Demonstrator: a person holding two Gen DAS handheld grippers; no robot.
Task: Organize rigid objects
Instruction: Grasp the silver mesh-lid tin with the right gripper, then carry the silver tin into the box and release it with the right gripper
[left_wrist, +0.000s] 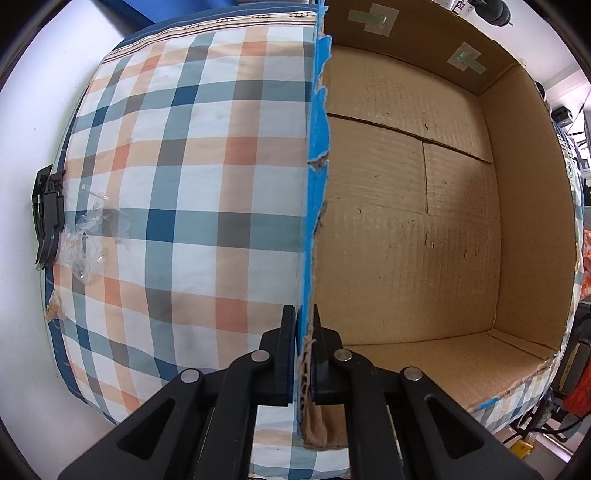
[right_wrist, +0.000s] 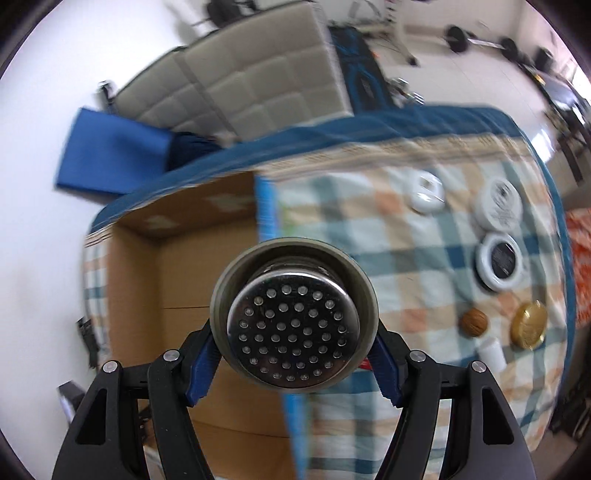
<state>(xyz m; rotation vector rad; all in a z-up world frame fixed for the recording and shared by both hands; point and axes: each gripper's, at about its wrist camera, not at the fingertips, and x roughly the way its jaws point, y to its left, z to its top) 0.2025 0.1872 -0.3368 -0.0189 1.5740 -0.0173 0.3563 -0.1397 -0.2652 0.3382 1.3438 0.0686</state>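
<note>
Left gripper (left_wrist: 304, 365) jaws clamped on cardboard box (left_wrist: 406, 221) wall, steadying it on checked cloth. Right gripper (right_wrist: 293, 354) jaws grip perforated metal strainer (right_wrist: 293, 328), airborne over box wall. Advice: centre over box, lower, then release.

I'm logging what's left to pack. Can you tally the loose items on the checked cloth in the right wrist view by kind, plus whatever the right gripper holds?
Round white containers: 3
Walnut: 1
Gold disc: 1
Small white cylinder: 1
Perforated metal strainer, held in the right gripper: 1
Total: 7
</note>
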